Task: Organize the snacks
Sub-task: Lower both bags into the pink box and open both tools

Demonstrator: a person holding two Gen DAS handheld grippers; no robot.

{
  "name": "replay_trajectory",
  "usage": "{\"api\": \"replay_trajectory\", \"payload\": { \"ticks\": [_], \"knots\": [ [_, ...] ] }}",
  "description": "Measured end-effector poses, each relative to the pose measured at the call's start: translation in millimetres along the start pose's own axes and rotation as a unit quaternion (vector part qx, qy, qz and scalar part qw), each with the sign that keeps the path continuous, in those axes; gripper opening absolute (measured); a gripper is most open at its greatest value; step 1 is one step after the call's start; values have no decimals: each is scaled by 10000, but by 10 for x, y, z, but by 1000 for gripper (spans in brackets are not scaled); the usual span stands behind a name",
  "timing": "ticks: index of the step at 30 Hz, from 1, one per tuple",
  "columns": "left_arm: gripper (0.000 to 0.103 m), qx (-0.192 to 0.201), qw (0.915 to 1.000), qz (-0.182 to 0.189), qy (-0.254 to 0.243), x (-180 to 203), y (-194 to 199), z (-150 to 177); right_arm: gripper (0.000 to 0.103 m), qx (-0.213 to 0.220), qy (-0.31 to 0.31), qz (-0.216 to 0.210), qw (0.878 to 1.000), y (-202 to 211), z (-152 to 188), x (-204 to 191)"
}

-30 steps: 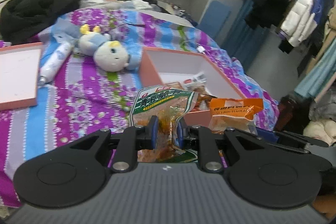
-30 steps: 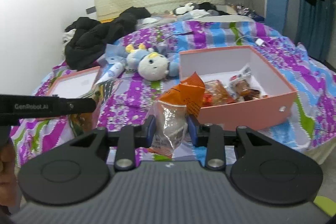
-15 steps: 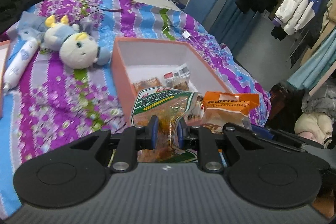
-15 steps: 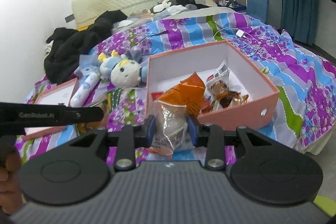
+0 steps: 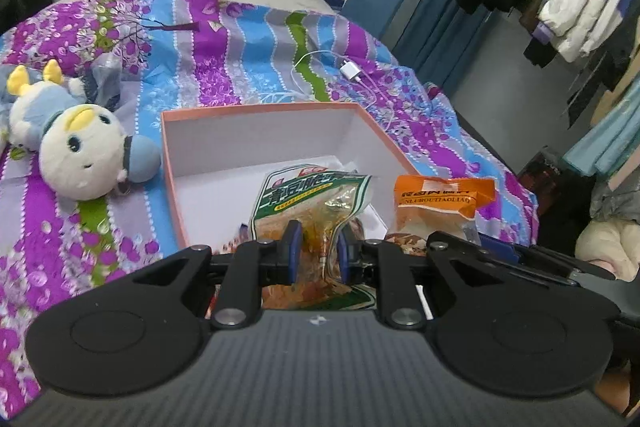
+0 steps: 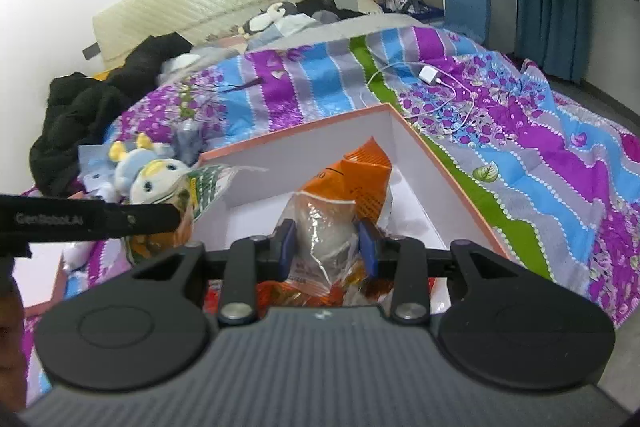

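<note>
My left gripper (image 5: pixel 316 251) is shut on a green-and-clear snack packet (image 5: pixel 308 195), held above the near part of the pink box (image 5: pixel 256 111). My right gripper (image 6: pixel 326 247) is shut on an orange-topped clear snack bag (image 6: pixel 344 187), also over the pink box (image 6: pixel 452 187). In the left wrist view the orange-topped bag (image 5: pixel 436 203) hangs just right of the green packet. In the right wrist view the green packet (image 6: pixel 200 187) and the left gripper's black arm (image 6: pixel 88 217) show at the left. Several wrapped snacks (image 6: pixel 304 295) lie on the box floor, mostly hidden by the grippers.
The box sits on a striped purple-and-blue bedspread (image 5: pixel 240 39). A plush toy (image 5: pixel 80 147) lies left of the box. A white charger with cable (image 5: pixel 350 71) lies beyond it. Dark clothes (image 6: pixel 88 115) are heaped at the far left. The pink box lid (image 6: pixel 44 291) lies left.
Both grippers have moved forward toward the pink box with their packets still held; the box is now much closer and sits right under both packets.
</note>
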State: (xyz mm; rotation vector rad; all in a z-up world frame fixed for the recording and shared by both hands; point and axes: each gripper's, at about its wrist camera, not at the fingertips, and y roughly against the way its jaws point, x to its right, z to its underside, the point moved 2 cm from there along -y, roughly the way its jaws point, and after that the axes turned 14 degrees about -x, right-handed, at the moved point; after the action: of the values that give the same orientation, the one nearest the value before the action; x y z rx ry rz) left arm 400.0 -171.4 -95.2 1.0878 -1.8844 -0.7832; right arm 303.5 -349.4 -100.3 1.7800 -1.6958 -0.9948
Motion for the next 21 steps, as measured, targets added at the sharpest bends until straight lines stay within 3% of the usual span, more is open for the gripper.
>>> {"api": "replay_trajectory", "payload": {
  "ticks": [10, 16, 18, 20, 21],
  "knots": [
    [22, -334, 9993, -123, 59, -257, -667, -310, 38, -331, -115, -43, 9994, -665, -179, 141],
    [23, -374, 9991, -153, 154, -346, -734, -334, 39, -438, -154, -13, 9989, -776, -205, 161],
    [31, -369, 9990, -190, 180, -346, -706, -325, 41, -433, -195, 25, 9989, -766, -210, 171],
    [52, -294, 9991, -237, 209, -343, -639, -327, 48, -417, -273, 67, 9987, -720, -207, 169],
    [56, -232, 9992, -274, 195, -327, -586, -325, 51, -402, -291, 75, 9987, -694, -211, 166]
  ]
}}
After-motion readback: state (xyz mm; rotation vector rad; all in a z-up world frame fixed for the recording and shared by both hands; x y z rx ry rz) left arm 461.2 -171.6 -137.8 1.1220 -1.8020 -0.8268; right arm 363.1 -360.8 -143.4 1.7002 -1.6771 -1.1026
